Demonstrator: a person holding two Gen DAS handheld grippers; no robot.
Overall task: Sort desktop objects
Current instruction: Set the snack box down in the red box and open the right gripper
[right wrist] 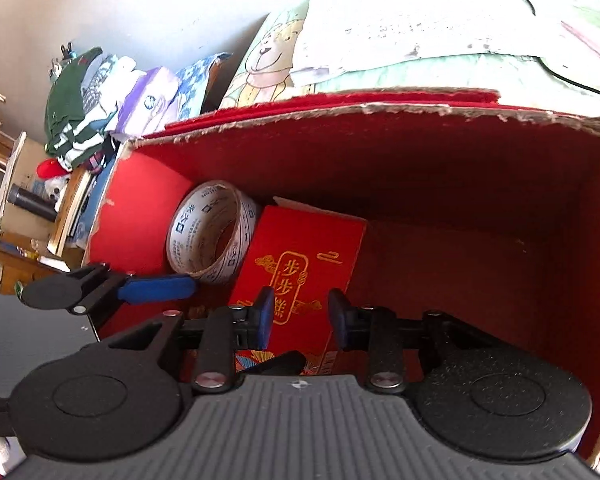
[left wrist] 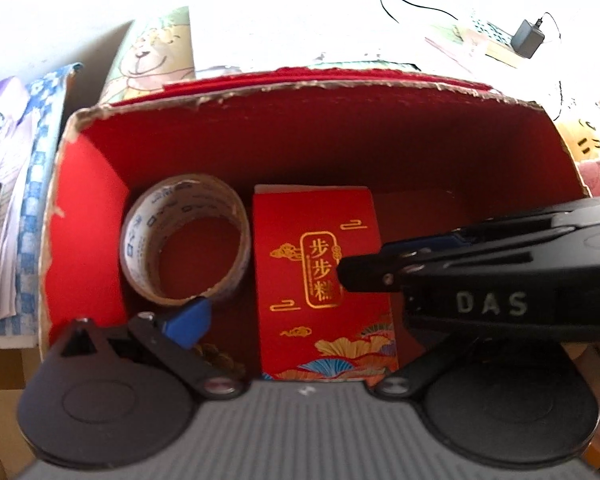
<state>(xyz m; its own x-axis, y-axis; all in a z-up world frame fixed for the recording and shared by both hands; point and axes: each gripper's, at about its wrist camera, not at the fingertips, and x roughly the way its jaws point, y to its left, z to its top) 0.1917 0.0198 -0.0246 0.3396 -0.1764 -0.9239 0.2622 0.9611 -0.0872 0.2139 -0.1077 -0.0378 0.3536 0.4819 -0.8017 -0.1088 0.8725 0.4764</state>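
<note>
We're over the red cardboard box [left wrist: 84, 216]. Inside, the tape roll [left wrist: 184, 240] sits at nine o'clock of the red packet [left wrist: 324, 280], gold-lettered "步步糕". Our right hand-held gripper [right wrist: 300, 316] is parted above it, "DAS" embossed; the left hand-held gripper [left wrist: 276, 312] spread wide, empty.

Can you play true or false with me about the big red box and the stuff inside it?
1. The tape roll lies inside the big red box. True.
2. The small red packet lies outside the box. False: it lies inside, right beside the tape.
3. The right gripper is open above the packet. True.
4. The tape roll is blue. False: it is pale with printed marks.
</note>
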